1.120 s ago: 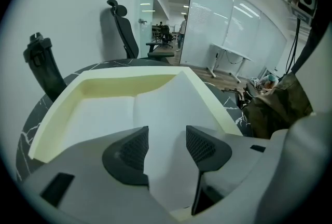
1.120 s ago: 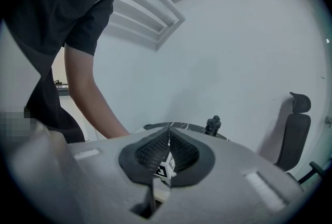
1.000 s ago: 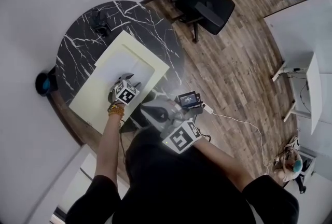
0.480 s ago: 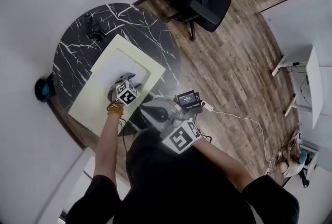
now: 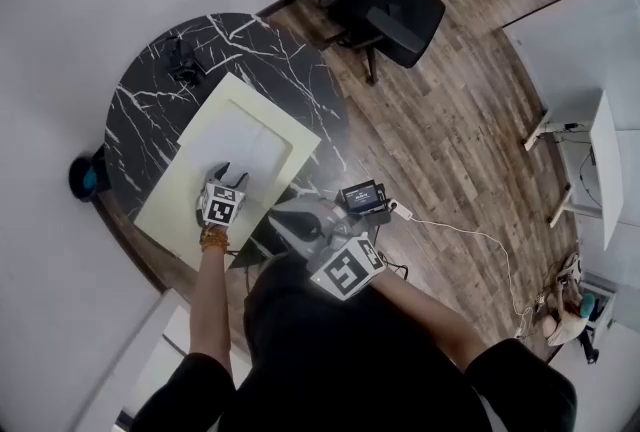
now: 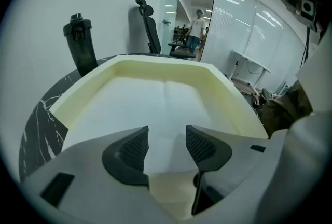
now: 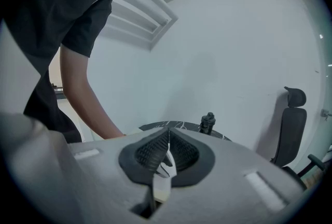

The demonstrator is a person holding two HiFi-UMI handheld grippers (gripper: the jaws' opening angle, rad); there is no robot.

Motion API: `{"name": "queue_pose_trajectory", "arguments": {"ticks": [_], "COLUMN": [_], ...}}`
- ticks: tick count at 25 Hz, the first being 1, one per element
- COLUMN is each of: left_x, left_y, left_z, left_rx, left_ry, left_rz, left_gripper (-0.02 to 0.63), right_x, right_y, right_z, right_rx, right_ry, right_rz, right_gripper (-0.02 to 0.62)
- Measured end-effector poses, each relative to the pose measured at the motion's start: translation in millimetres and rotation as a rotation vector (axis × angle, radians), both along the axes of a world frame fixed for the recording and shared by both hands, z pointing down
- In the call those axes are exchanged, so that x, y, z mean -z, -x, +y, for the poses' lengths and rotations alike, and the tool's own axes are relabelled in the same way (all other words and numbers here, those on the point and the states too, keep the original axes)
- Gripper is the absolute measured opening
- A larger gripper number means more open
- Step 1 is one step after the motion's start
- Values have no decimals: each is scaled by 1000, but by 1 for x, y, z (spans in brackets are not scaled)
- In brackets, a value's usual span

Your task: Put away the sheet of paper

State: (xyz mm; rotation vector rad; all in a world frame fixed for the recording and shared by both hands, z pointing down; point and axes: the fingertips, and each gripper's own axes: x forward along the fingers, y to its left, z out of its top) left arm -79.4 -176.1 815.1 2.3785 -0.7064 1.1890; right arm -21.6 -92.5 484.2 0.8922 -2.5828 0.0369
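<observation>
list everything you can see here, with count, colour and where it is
table: one, black marble with white veins, against the wall
tray: one, pale yellow, on the table
sheet of paper: one, white, lying flat in the tray
bottle: one, black, upright on the table beyond the tray
office chair: one, black, on the wood floor past the table
left gripper: one, grey, open, low over the sheet's near edge
right gripper: one, grey, shut, held back off the table
</observation>
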Motion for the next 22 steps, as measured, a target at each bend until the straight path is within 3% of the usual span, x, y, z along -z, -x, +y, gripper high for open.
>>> {"name": "queue_pose_trajectory", "arguments": {"ticks": [14,19,22], "left_x": [-13,7,-4], "left_y": [-22,-11,-12], "left_z": [-18,-9,0], "left_rx": [-121,-40,-47], "left_ry": [-17,-43,-12], "left_rz": [-58,-17,-27], "left_gripper": [241,241,241], "right_x": [3,7,8], "right_y": [1,7,3], "right_z": [-1,9,11], "right_rx": [-2,9,6], "right_ry": [-19,-26,-34], "right_rz": [16,12,22], "right_gripper": [5,5,5]}}
